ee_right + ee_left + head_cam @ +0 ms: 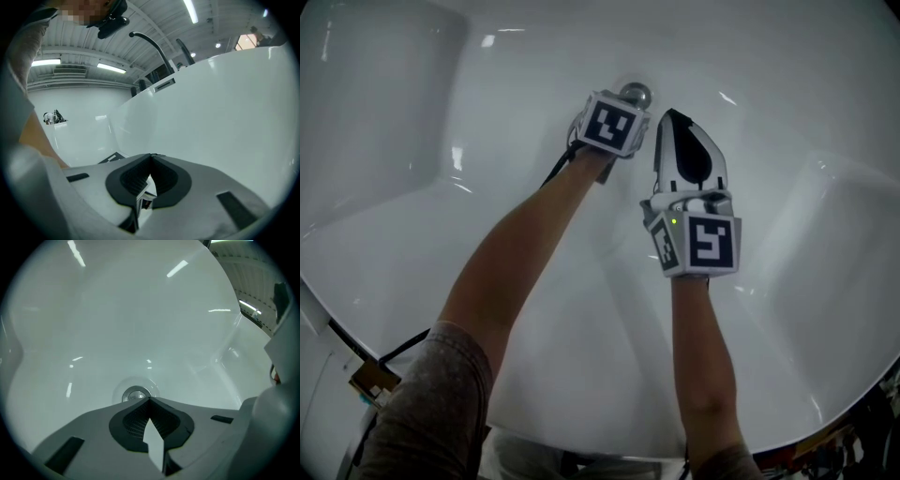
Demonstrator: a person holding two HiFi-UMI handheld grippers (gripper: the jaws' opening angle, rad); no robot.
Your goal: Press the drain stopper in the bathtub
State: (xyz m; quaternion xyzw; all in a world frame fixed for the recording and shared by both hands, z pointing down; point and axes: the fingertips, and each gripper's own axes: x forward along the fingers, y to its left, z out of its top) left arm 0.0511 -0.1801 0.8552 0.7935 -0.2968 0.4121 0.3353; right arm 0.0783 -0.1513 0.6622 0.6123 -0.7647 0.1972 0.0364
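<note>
One glossy white bathtub (825, 309), strip-lit ceiling (93, 51)

Round chrome drain stopper (136, 393) set in the curved floor of the glossy white bathtub (140, 310)

Left gripper (149, 400): pale grey jaws with dark ribbed pads, tips closed together, nothing held between them. Drain stopper (135, 393): round, metallic, set in a shallow ring directly ahead of the jaw tips (contact cannot be told). Bathtub (140, 319): glossy white, curved wall rising beyond and to the gripper's right.
</note>
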